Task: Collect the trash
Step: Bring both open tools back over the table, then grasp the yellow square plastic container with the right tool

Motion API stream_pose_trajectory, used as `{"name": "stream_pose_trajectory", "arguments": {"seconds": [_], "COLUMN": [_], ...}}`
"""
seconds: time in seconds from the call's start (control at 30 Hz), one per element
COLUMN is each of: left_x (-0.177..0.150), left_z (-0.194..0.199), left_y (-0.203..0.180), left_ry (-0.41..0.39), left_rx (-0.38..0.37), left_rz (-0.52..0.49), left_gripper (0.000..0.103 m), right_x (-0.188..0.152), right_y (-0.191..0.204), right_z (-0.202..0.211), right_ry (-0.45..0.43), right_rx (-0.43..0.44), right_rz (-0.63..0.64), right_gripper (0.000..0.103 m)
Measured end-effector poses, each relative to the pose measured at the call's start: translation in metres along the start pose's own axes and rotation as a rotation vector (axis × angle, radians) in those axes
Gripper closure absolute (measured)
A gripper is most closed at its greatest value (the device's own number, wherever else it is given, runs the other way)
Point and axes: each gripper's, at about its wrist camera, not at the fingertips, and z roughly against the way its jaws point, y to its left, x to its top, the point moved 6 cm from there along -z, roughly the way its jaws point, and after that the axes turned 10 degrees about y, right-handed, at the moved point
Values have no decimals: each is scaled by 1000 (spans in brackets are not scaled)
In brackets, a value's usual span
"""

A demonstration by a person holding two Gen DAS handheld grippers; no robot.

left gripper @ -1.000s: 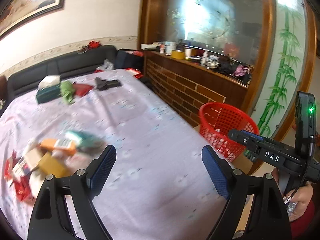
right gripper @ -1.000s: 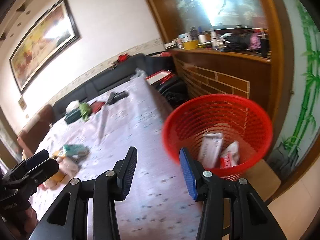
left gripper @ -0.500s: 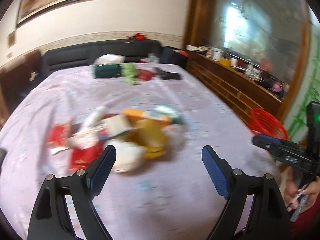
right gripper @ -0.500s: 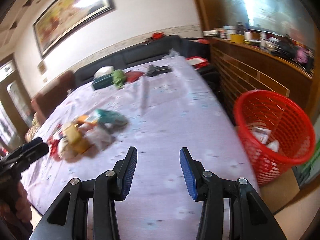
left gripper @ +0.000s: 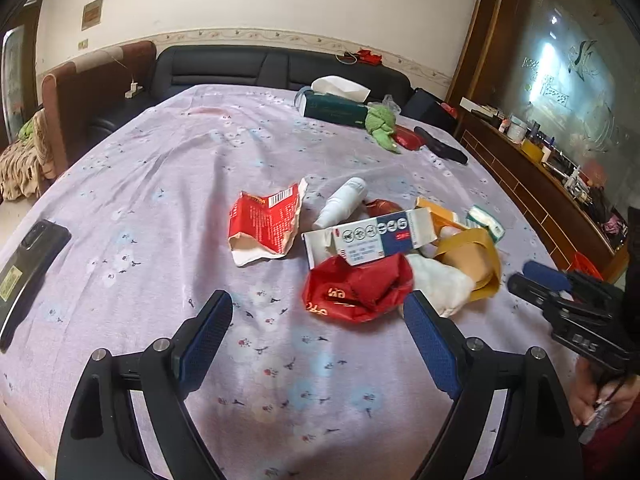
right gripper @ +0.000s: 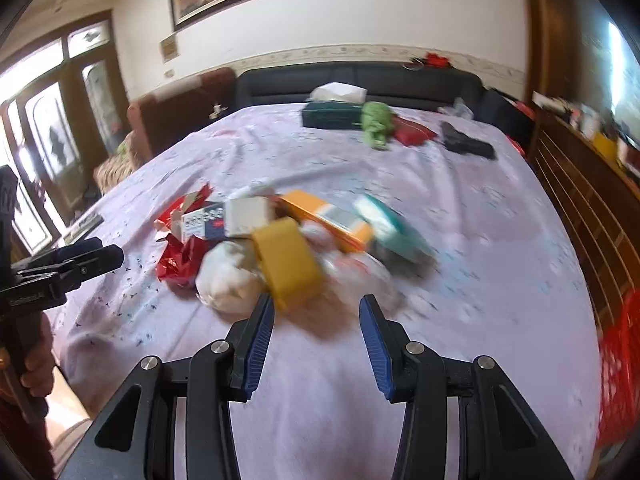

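A pile of trash lies on the lilac floral cloth (left gripper: 168, 184): a torn red packet (left gripper: 264, 226), a white bottle (left gripper: 342, 202), a white and blue carton (left gripper: 372, 238), a crumpled red wrapper (left gripper: 356, 288), a white wad (left gripper: 438, 284) and a yellow box (left gripper: 472, 256). My left gripper (left gripper: 316, 342) is open and empty just in front of the red wrapper. My right gripper (right gripper: 316, 340) is open and empty just in front of the yellow box (right gripper: 288, 260). An orange box (right gripper: 328, 220) and a teal box (right gripper: 390, 228) lie behind it. The red basket (right gripper: 620, 364) stands at the right edge.
A black phone (left gripper: 28, 264) lies at the cloth's left edge. A green tissue box (left gripper: 332, 106), a green cloth (left gripper: 382, 124), a red pouch (left gripper: 408, 138) and a black object (left gripper: 442, 150) lie at the far end. A dark sofa (left gripper: 240, 68) stands behind, a wooden counter (left gripper: 540, 184) to the right.
Both grippers have swung left from the red basket to the trash pile and come close to it. Both stay open and empty.
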Motion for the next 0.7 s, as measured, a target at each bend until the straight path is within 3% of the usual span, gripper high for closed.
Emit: {"name": "stream_pose_trajectory", "arguments": {"seconds": [0.13, 0.17, 0.2, 0.3, 0.53, 0.7], "left_x": [6, 9, 12, 21, 24, -1], "left_z": [-13, -18, -23, -35, -61, -44], "left_y": [2, 2, 3, 0, -17, -51], "left_ry": [20, 28, 40, 64, 129, 155], "left_rx": [1, 1, 0, -38, -150, -280], "left_rz": [-14, -13, -8, -4, -1, -135], "left_gripper": [17, 17, 17, 17, 17, 17], "right_x": [11, 12, 13, 11, 0, -11], "right_y": [5, 4, 2, -11, -29, -39], "right_z": [-19, -23, -26, -26, 1, 23], "right_ry": [6, 8, 11, 13, -43, -76], "right_rx": [-80, -93, -86, -64, -2, 39], "right_rz": [31, 25, 11, -62, -164, -216], "right_gripper": [55, 60, 76, 91, 93, 93]}}
